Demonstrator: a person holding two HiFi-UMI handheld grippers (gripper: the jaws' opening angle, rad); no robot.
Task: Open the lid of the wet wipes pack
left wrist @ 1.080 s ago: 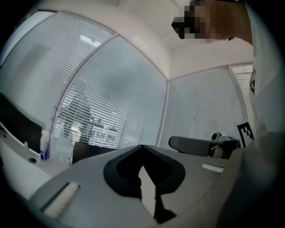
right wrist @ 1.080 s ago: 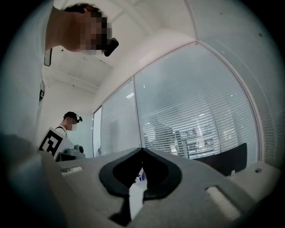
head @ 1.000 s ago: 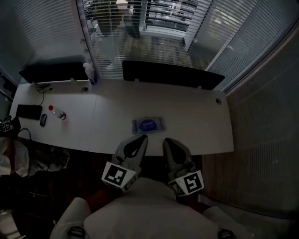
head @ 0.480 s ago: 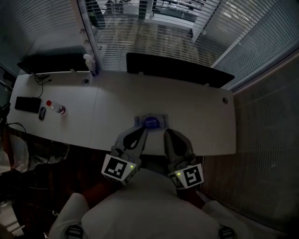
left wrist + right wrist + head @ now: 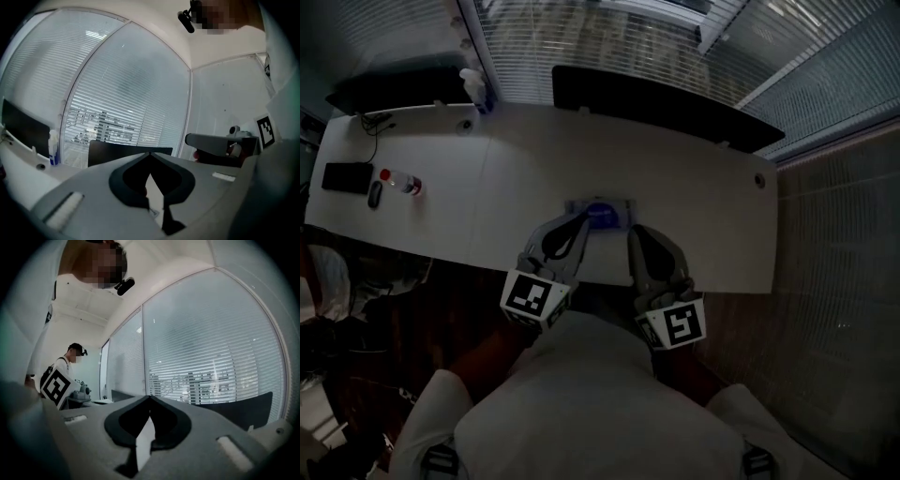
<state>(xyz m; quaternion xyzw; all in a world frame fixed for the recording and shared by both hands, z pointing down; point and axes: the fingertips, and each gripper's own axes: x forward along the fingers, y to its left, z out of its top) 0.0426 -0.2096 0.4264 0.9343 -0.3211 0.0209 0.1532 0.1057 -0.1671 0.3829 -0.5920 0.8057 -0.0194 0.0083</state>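
Observation:
The wet wipes pack (image 5: 602, 214), pale with a blue lid, lies flat on the white table (image 5: 694, 197) near its front edge. In the head view my left gripper (image 5: 580, 218) reaches over the table edge, and its tips are at the pack's near left corner. My right gripper (image 5: 632, 231) sits just right of the pack's near side. Each gripper view shows its jaws meeting at the tips, left gripper (image 5: 150, 153) and right gripper (image 5: 150, 397) alike, with nothing between them. The pack is hidden below the jaws in both gripper views.
A clear bottle with a red cap (image 5: 399, 181), a black phone (image 5: 345, 176) and a mouse (image 5: 374, 194) lie at the table's far left. A white spray bottle (image 5: 472, 84) and a dark panel (image 5: 666, 108) stand along the back edge by the blinds.
Both grippers have moved forward from in front of the table edge to over it, closing on the wipes pack. Their jaws stayed shut.

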